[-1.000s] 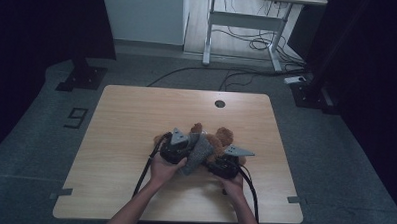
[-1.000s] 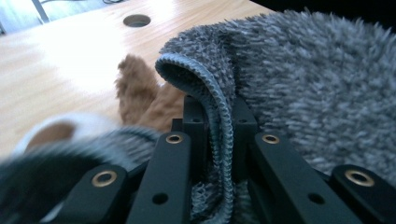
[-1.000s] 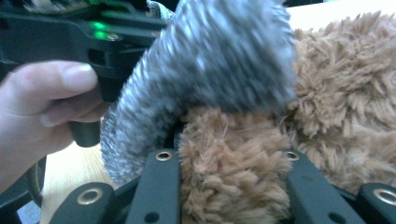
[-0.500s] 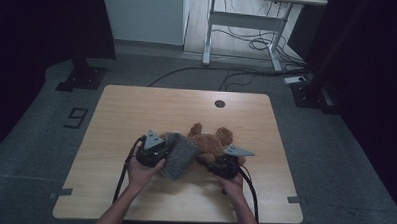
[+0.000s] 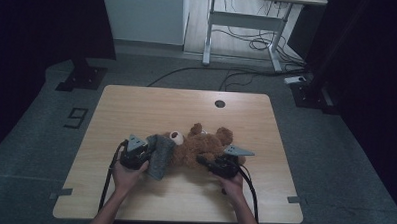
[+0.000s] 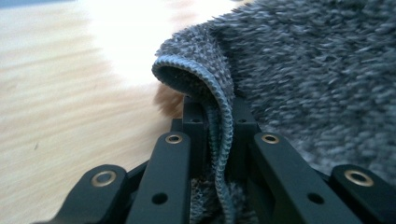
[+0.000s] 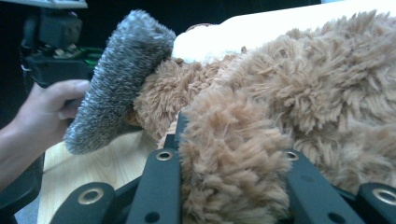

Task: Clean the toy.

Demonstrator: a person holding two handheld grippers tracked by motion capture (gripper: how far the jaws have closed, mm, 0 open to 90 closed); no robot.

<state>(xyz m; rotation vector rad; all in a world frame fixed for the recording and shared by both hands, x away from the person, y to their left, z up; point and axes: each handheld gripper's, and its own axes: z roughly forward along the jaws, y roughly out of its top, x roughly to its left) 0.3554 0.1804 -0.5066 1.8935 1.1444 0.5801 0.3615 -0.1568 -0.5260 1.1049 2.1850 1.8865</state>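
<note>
On the floor left of the desk [image 5: 137, 102] lies a dark mark shaped like a 9 [image 5: 76, 117]. The desk is pale wood grain, rectangular with rounded corners, and has a small round hole [image 5: 220, 103] near its far edge.

The left gripper [image 5: 144, 151] sits at the near left of the middle, held by the left hand [image 5: 126, 173]. In the left gripper view its black jaws are pinched together on the ribbed hem of a grey garment [image 6: 299, 79], a nubby, fuzzy knit that bulges in a rounded fold above the tips. In the high view the garment [image 5: 160, 155] hangs as a soft grey tube just beside the gripper, touching the bear [image 5: 200, 147].

The bear is shaggy brown plush, lying on the desk near its front middle, with a pale muzzle [image 5: 175, 136] towards the garment and rounded limbs sticking up behind.

The right gripper [image 5: 207, 161] lies at the bear's near right side; in its own view the jaws are clamped on a thick tuft of brown fur [image 7: 229, 154]. The right hand [image 5: 232, 182] holds it, and a black cable [image 5: 251, 194] trails off the front edge.

Beyond the desk stand a white-framed table [image 5: 239, 23] and loose cables on the floor.
</note>
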